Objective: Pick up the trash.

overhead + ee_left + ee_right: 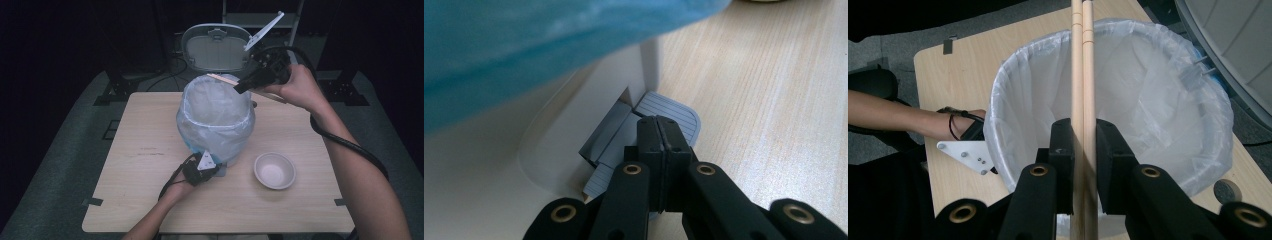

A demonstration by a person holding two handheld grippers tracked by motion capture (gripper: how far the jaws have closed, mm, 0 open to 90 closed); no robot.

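Chopsticks [1083, 75] clamped in R gripper [1083, 150] over bin [1013, 80] — L gripper [659, 135] closed, on pedal [674, 112].

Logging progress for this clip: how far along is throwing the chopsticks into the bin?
Done: the bin stands open, lid up, with the left gripper shut and pressing its pedal. In hand: the right gripper is shut on the chopsticks, holding them over the liner. Left: dropping them in, then letting the lid close. The bowl sits untouched.
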